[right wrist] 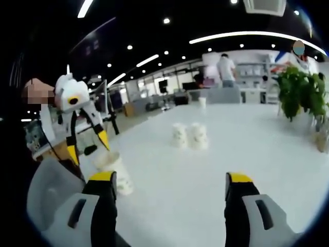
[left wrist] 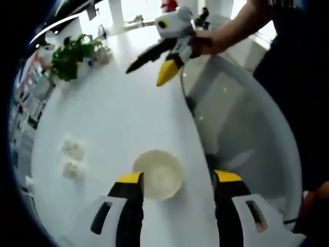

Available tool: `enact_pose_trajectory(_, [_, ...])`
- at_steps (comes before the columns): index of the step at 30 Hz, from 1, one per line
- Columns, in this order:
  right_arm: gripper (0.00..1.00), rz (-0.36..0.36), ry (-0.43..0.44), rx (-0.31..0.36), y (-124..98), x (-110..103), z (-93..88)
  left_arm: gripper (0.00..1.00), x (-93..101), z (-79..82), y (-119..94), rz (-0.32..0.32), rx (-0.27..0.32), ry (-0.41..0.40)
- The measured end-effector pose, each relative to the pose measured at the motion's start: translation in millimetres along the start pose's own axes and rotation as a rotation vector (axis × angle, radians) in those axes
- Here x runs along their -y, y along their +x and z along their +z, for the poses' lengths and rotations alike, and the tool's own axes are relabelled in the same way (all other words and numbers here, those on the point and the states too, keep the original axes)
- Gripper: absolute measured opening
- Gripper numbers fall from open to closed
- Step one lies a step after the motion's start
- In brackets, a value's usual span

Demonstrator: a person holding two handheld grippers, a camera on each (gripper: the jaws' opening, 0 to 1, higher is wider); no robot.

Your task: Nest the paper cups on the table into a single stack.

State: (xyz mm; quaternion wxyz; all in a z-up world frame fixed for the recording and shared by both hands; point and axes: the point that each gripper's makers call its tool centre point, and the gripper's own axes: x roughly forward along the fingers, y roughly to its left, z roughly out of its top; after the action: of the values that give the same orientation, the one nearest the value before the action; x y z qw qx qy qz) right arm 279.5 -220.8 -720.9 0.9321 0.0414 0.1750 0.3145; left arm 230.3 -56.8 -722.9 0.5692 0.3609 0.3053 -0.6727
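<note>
A white paper cup (left wrist: 159, 176) stands upright on the white table (left wrist: 118, 113), its mouth facing me. It sits between the jaws of my open left gripper (left wrist: 178, 177), close against the left jaw. Two more cups (left wrist: 72, 149) (left wrist: 74, 169) stand side by side further left. In the right gripper view the same pair (right wrist: 179, 135) (right wrist: 198, 136) stands mid-table, ahead of my open right gripper (right wrist: 170, 178), which holds nothing. The left gripper (right wrist: 90, 149) hangs over the near cup (right wrist: 116, 172) there. The right gripper (left wrist: 145, 76) hovers above the table's far part, held by a hand.
A green potted plant (left wrist: 72, 54) (right wrist: 300, 92) stands near the table's far edge. A grey chair (left wrist: 241, 118) (right wrist: 51, 190) sits against the table's edge by the person. A small white cup (right wrist: 202, 102) stands far off. A person (right wrist: 225, 67) stands in the background.
</note>
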Motion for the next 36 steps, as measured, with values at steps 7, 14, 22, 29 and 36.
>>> enact_pose_trajectory(7, [0.85,0.006,-0.005,-0.003,1,-3,0.4,0.71,-2.9,-2.4,-3,0.031,0.017,-0.046])
enact_pose_trajectory(14, [0.85,0.008,-0.010,-0.007,2,-6,1.9,0.97,-8.2,4.8,-6,0.079,0.104,-0.060])
enact_pose_trajectory(22, [0.85,0.012,-0.017,-0.014,4,-6,1.9,1.00,-12.7,6.9,-9,0.098,0.157,-0.098])
enact_pose_trajectory(29, [0.85,0.013,-0.023,-0.017,3,-7,4.5,1.00,-20.5,3.4,-11,0.127,0.180,-0.164])
enact_pose_trajectory(36, [0.85,0.017,-0.030,-0.031,4,-9,5.9,1.00,-30.1,-1.4,-20,0.192,0.228,-0.219])
